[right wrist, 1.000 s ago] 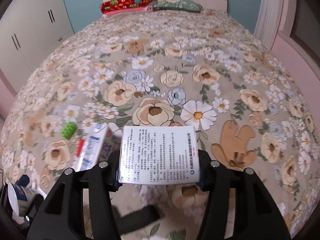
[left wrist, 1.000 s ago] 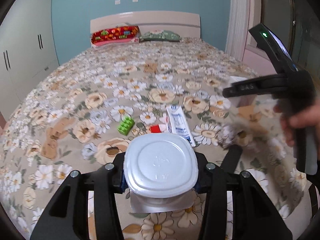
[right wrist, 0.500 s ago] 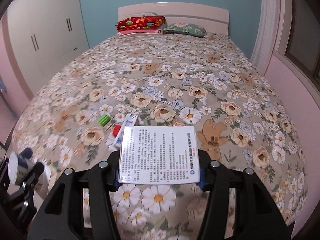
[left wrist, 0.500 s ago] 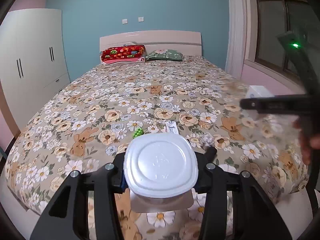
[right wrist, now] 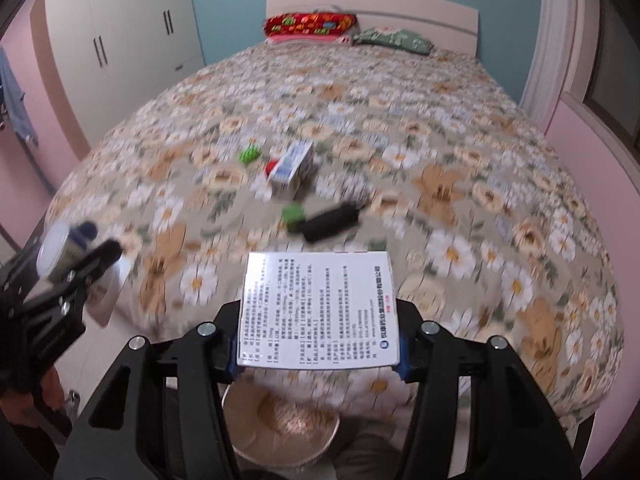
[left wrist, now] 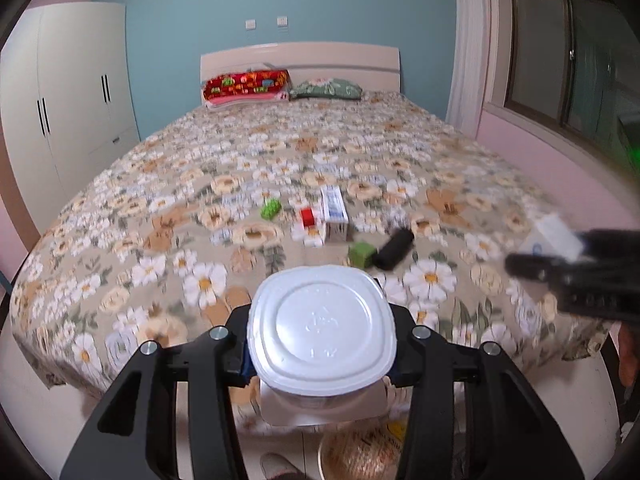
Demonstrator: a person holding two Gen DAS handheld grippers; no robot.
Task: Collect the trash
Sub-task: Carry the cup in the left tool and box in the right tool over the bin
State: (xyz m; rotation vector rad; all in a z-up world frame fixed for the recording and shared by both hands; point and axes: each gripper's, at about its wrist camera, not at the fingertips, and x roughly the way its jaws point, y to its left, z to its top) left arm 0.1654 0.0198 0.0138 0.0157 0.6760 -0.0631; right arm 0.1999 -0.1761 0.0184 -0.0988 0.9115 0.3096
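**Both grippers loaded, hovering over bin at foot of bed**

Left gripper (left wrist: pixel 320 354) pinching a white plastic cup (left wrist: pixel 322 330) by its side walls, flat base toward camera, peeled foil lid hanging below. Right gripper (right wrist: pixel 318 346) clamped on a white printed carton (right wrist: pixel 318 312), pads on its two narrow edges. Both items off the bed (left wrist: pixel 168 216), above a lined bin (right wrist: pixel 280 428) on the floor.

Handling, judged: cup light, thin-walled, likely to buckle if squeezed harder; smooth plastic could slip, so hold low on the body near the rim. Carton light, stiff-ish card, crushable if empty; edge grip fine.

Left on quilt: blue-white carton (left wrist: pixel 334 216), red piece (left wrist: pixel 307 216), two green blocks (left wrist: pixel 271 208) (left wrist: pixel 360 255), black cylinder (left wrist: pixel 394 249). Cylinder probably rolls; take across its middle. Motion blur, small details unclear.
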